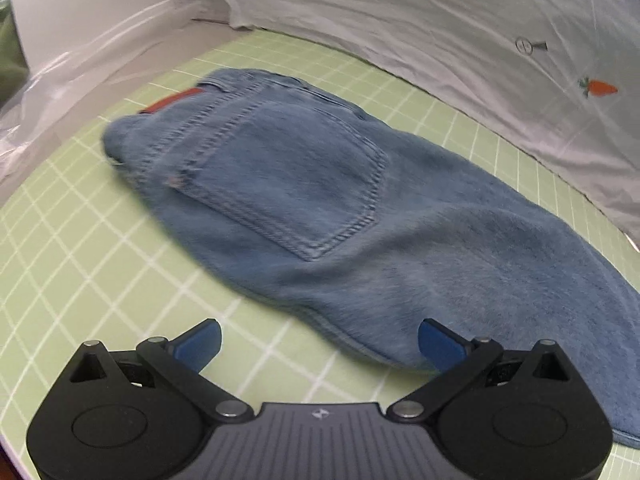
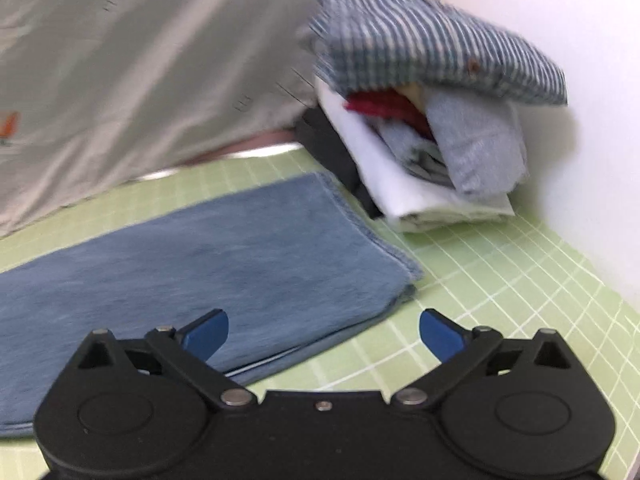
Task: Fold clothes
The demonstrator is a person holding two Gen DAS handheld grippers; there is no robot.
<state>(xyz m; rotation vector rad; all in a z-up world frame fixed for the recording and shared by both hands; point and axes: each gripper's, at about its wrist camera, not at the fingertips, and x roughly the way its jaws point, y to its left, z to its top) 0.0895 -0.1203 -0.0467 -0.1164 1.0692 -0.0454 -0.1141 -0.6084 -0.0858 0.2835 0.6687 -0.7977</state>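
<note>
Blue jeans point(image 1: 320, 200) lie flat on the green grid mat point(image 1: 80, 260), folded lengthwise, back pocket and red waist patch facing up at the left end. My left gripper point(image 1: 319, 340) hovers open near the jeans' near edge, one blue pad over the mat and the other over the denim. In the right wrist view the leg end of the jeans point(image 2: 200, 256) lies stacked with its hems toward the right. My right gripper point(image 2: 324, 334) is open above the near corner of the legs, nothing between its fingers.
A person in a light grey shirt point(image 1: 440, 40) with a carrot motif stands at the mat's far side. A pile of folded clothes point(image 2: 432, 120), topped by a blue striped shirt, sits at the far right against a white wall. Clear plastic wrap point(image 1: 80, 76) lies at the left.
</note>
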